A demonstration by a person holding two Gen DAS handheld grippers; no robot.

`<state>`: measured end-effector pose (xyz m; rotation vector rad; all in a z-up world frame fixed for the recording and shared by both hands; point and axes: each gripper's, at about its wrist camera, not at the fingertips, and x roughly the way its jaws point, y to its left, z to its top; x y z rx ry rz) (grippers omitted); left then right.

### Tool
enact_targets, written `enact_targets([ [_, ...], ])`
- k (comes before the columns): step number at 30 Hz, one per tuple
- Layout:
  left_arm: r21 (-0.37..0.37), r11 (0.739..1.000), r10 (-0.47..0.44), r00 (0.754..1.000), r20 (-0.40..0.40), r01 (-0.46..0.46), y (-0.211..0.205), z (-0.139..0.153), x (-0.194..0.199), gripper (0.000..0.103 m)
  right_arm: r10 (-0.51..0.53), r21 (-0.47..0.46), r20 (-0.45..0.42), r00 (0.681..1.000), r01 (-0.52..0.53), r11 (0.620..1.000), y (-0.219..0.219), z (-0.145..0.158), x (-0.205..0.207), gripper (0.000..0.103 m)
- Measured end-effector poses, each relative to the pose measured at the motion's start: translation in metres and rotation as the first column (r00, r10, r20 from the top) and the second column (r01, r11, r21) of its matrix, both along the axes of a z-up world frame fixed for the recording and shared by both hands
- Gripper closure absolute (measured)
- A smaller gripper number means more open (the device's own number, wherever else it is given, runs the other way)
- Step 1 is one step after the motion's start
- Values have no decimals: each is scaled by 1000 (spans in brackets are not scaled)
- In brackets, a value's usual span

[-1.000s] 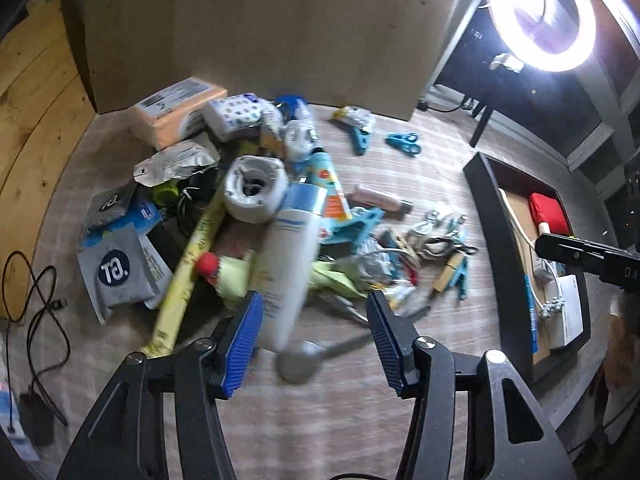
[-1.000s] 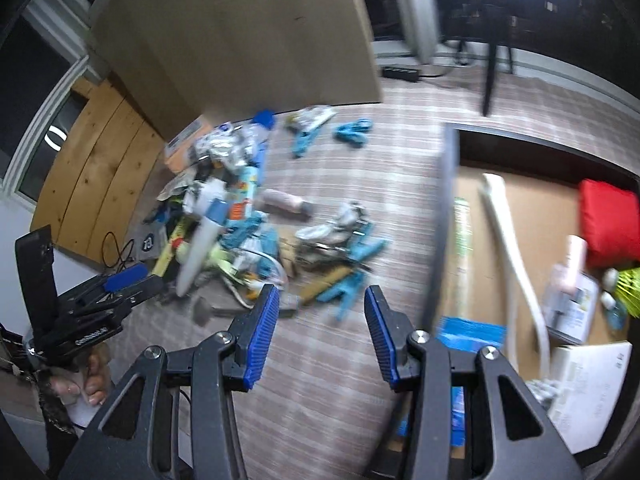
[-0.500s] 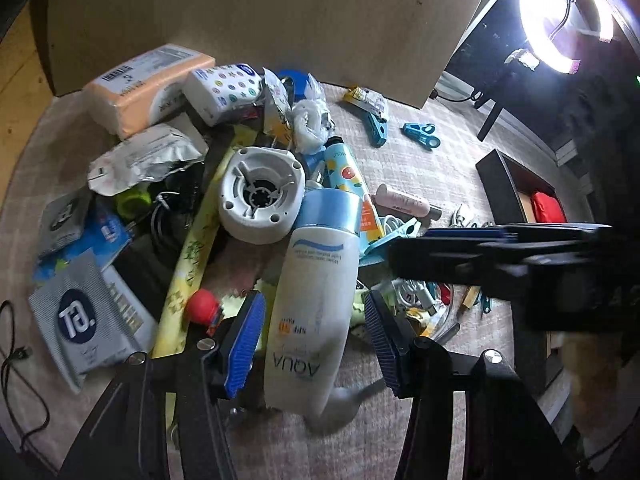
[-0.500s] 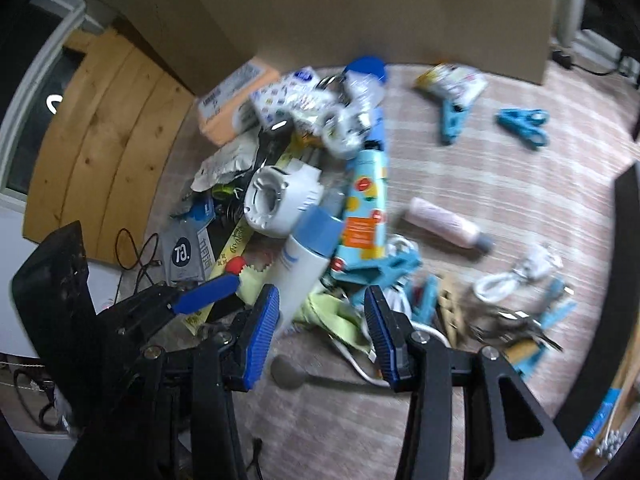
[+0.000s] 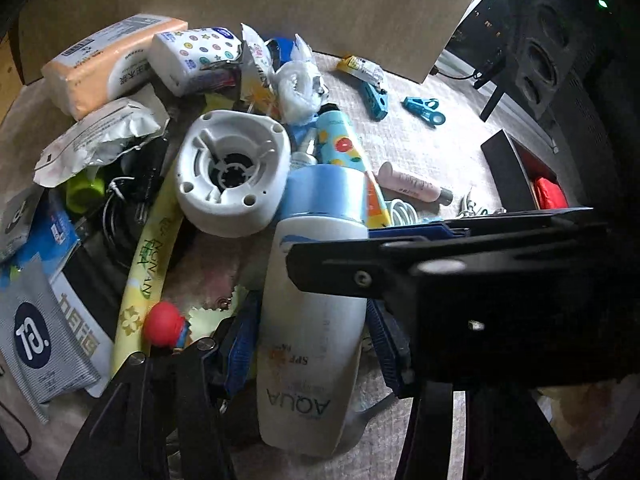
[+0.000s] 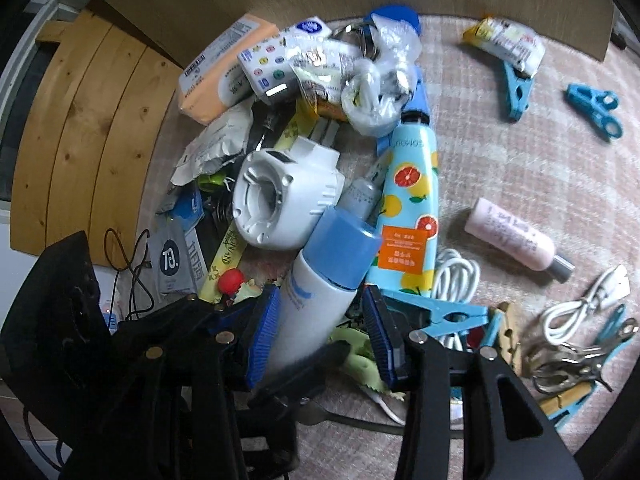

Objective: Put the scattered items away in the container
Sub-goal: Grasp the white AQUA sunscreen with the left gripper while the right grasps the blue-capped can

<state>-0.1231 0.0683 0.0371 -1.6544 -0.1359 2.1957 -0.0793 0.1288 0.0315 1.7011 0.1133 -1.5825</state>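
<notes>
A white AQUA sunscreen bottle (image 5: 308, 380) with a blue cap (image 6: 344, 248) lies at the near edge of the pile. My left gripper (image 5: 312, 344) is open and straddles the bottle's lower body, its blue pads close beside both flanks. My right gripper (image 6: 320, 332) straddles the same bottle nearer the cap. Its jaws are closing, and a small gap still shows at the right pad. In the left wrist view the right gripper's black fingers (image 5: 400, 276) cross over the bottle. The black container (image 5: 504, 172), holding a red item (image 5: 550, 192), sits far right.
The pile holds a white round plastic base (image 5: 232, 176), a fruit-printed bottle (image 6: 412, 200), an orange tissue pack (image 5: 104, 68), pouches and a yellow strip. A pink tube (image 6: 516, 240), white cables (image 6: 456, 276) and blue clips (image 6: 592, 108) lie to the right. A brown board (image 5: 320, 0) stands behind.
Both grippers have come down onto the pile. The right one swung over from the container side, and both now straddle the white bottle. The right jaws have narrowed a little.
</notes>
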Motion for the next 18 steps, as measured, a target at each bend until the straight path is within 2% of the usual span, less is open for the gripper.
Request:
enact_targets([
  [3,22,1000,13,1000,1,-13,-1,0,0,58,-14,-8,1,1000,14,1000,-1,-1,-2,64],
  [13,36,999,33,999,-27,-32,7,13,9,58,-33,-74,51,998,37,997,10,5,-4,71],
  [18,50,998,40,998,-46,-37,13,23,11,59,-21,-81,3,1000,21,996,13,20,1,71],
])
